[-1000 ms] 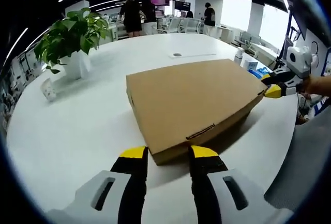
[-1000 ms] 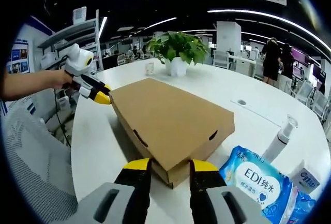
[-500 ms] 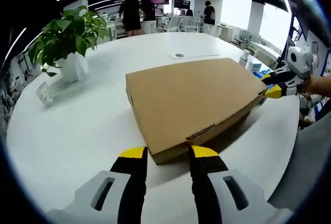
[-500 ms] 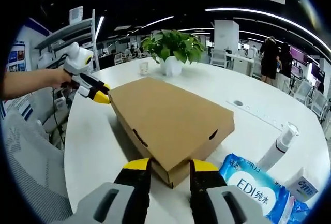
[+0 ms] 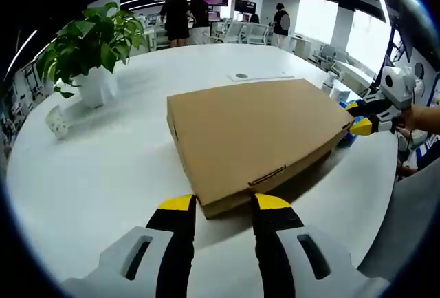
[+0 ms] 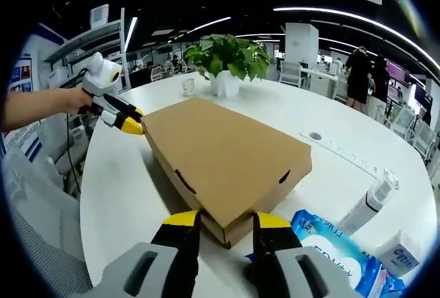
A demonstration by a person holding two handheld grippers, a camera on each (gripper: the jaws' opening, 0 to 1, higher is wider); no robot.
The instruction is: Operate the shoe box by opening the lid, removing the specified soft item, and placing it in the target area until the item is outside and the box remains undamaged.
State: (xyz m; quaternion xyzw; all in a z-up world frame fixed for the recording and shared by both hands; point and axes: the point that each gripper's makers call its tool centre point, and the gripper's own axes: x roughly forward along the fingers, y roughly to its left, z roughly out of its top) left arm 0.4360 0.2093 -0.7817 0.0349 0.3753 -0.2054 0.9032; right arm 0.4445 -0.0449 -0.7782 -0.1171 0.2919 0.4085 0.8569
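Bracketing one corner of the closed cardboard shoe box [image 5: 258, 136] with each claw, I have my left gripper [image 5: 220, 203] spread apart at the near corner, box dead ahead at 12 o'clock, and my right gripper [image 6: 225, 220] likewise parted around the opposite corner. The box lies flat on the white round table [image 5: 103, 167], lid still down. I judge it light, thin corrugated board: stiff across the panel but easily creased, so I would lift at the front lid edge by the tab slot [image 5: 266, 175], gently. A potted plant [image 5: 89, 50] stands at 10 o'clock, a wet-wipes pack [image 6: 337, 257] at my right's 4 o'clock.
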